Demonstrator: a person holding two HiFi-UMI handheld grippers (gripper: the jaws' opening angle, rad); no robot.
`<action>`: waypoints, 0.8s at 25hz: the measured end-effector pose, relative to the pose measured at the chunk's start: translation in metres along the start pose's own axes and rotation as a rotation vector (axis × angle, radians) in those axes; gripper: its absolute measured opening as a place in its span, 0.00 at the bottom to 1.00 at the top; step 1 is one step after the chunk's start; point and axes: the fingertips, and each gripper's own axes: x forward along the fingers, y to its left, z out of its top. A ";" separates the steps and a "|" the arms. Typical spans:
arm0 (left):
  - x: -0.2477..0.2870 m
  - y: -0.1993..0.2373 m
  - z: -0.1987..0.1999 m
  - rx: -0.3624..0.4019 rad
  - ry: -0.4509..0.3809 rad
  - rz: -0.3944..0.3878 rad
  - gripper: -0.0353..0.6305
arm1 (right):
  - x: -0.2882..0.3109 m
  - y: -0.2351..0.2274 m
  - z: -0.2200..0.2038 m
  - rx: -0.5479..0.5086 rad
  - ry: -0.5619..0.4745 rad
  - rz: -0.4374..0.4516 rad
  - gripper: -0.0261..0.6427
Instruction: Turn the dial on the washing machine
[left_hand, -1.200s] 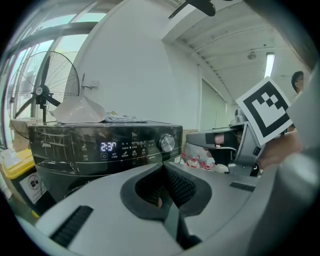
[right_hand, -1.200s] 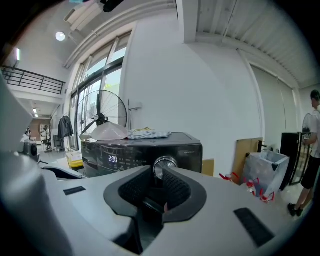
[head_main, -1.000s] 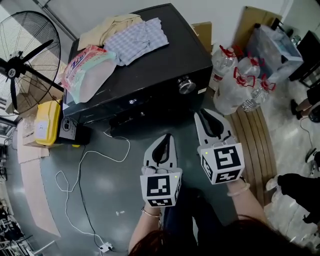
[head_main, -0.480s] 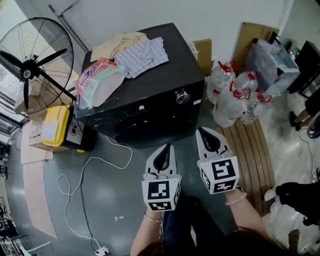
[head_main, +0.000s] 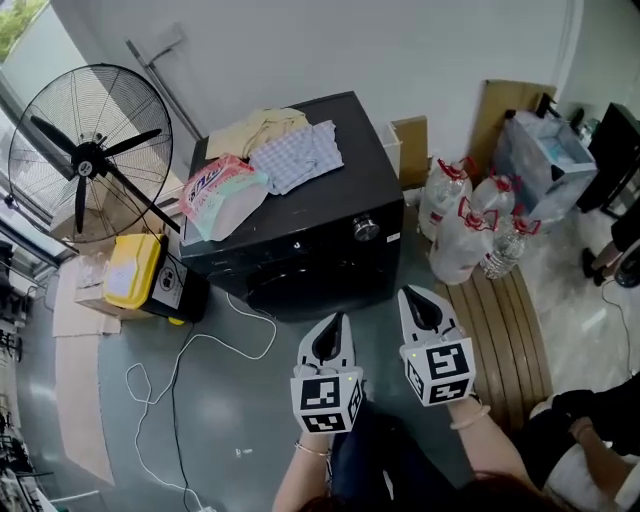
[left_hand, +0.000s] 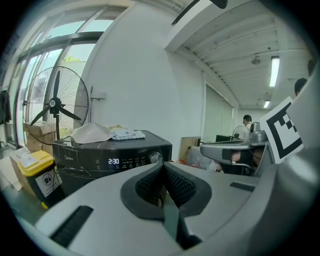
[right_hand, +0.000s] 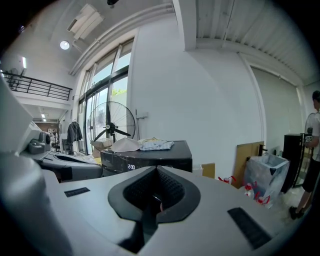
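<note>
Floor (head_main: 220, 420): grey concrete, white cable (head_main: 274, 326) snaking across it, easy to snag a foot stepping in.
Washing machine (head_main: 350, 175): black, against the wall, laundry (head_main: 295, 155) piled on top.
Left gripper (head_main: 334, 318): jaws clenched, nothing in them.
Right gripper (head_main: 412, 295): also pinched together and empty.
Dial (head_main: 366, 229): silver knob, right end of the front panel, both grippers well apart from it; closed jaws would probably just bump or skid off, so they need opening first.
</note>
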 end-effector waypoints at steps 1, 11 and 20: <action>-0.004 0.000 0.003 -0.006 0.000 0.005 0.07 | -0.003 0.000 0.003 -0.004 -0.005 0.004 0.08; -0.036 -0.002 0.030 -0.019 -0.011 0.044 0.07 | -0.033 0.006 0.036 -0.016 -0.046 0.038 0.08; -0.063 -0.001 0.066 -0.033 -0.055 0.061 0.07 | -0.066 0.025 0.062 -0.031 -0.069 0.053 0.08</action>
